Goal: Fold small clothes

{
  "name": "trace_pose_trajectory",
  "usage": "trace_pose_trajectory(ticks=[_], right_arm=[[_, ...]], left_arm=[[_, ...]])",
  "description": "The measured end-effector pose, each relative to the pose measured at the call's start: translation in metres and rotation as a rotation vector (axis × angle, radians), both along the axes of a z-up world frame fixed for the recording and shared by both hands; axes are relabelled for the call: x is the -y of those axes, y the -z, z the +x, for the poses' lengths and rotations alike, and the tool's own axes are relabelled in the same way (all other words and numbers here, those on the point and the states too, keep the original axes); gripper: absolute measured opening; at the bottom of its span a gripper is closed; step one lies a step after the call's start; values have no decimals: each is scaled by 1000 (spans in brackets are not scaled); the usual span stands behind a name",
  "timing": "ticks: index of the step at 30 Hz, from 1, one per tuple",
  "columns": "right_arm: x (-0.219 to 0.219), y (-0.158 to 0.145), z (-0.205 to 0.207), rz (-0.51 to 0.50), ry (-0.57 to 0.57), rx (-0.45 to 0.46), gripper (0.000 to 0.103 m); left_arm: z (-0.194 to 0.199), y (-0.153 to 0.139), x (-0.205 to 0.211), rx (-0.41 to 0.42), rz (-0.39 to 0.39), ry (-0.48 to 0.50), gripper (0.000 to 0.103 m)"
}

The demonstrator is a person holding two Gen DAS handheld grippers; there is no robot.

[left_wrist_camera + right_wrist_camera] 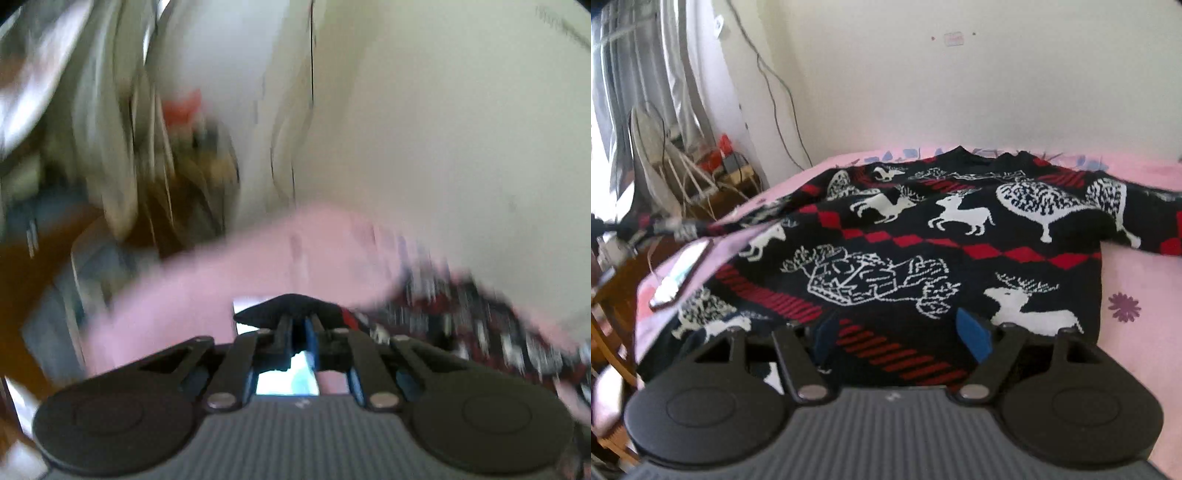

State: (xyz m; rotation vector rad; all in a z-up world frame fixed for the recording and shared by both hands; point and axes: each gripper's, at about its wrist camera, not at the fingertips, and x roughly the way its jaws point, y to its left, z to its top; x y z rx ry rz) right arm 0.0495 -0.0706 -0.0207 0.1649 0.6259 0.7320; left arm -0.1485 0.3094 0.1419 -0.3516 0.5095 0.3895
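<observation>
Here the right gripper (903, 336) hangs low over the near hem of the sweater (923, 240), its fingers (975, 339) spread wide with nothing pressed between them. The sweater is a thick black knit with red diamonds and white deer, lying spread on the pink bed (1137, 266), collar toward the far wall. It looks soft and floppy, light but bulky, likely to sag and stretch rather than hold a crease, so the firmer edges seem the best holds: hem corners, cuffs, shoulders. At its far left, the left gripper (301, 325) has its fingers closed on a dark fold of the sweater (461, 317), seemingly the sleeve end, though blur hides detail. Beyond, a phone (681, 275) lies on the bed's corner.
</observation>
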Motion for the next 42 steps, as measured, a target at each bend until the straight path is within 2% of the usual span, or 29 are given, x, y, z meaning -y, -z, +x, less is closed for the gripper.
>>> trace_pose_trajectory(ticks=[2, 4, 8, 11, 13, 15, 19, 22, 24, 26, 28, 30, 32, 34, 37, 39, 41, 42], right_arm=[[7, 1, 2, 49, 3, -23, 72], [13, 3, 4, 97, 11, -46, 71], [17, 4, 4, 127, 35, -60, 67], [17, 4, 4, 125, 34, -59, 67], [17, 4, 4, 126, 33, -59, 67], [18, 4, 4, 133, 34, -62, 67], [20, 5, 5, 152, 35, -72, 67], [21, 6, 5, 162, 38, -73, 67], [23, 6, 5, 169, 40, -73, 67], [26, 7, 5, 183, 47, -77, 67], [29, 7, 6, 198, 54, -85, 67], [31, 8, 6, 212, 51, -91, 67], [32, 8, 7, 220, 48, -91, 68], [34, 8, 8, 231, 43, -95, 66], [54, 3, 8, 319, 53, -81, 64], [75, -13, 19, 363, 61, -56, 63], [93, -39, 41, 331, 120, -6, 60], [96, -50, 56, 301, 150, 6, 54]], left_arm=[[23, -35, -21, 33, 75, -72, 7], [49, -63, -45, 55, 102, -140, 7], [107, -92, -68, 43, 87, -207, 7], [140, -103, -64, 32, 34, -157, 7], [159, -115, -44, 33, 25, -79, 7], [175, -129, -7, 40, 86, -23, 7], [213, -161, 81, 66, 157, 173, 7], [247, -172, 161, 60, 206, 342, 8], [271, -165, 213, 37, 209, 459, 13], [290, -147, 256, -5, 199, 588, 25], [305, -121, 290, -75, 190, 690, 27], [311, -98, 304, -124, 222, 735, 27], [315, -81, 299, -153, 265, 714, 27], [321, -67, 273, -176, 260, 658, 28], [330, -41, 222, -242, 259, 516, 38], [333, -17, 182, -293, 263, 426, 40], [336, 7, 138, -337, 208, 368, 41], [337, 20, 120, -354, 154, 341, 41]])
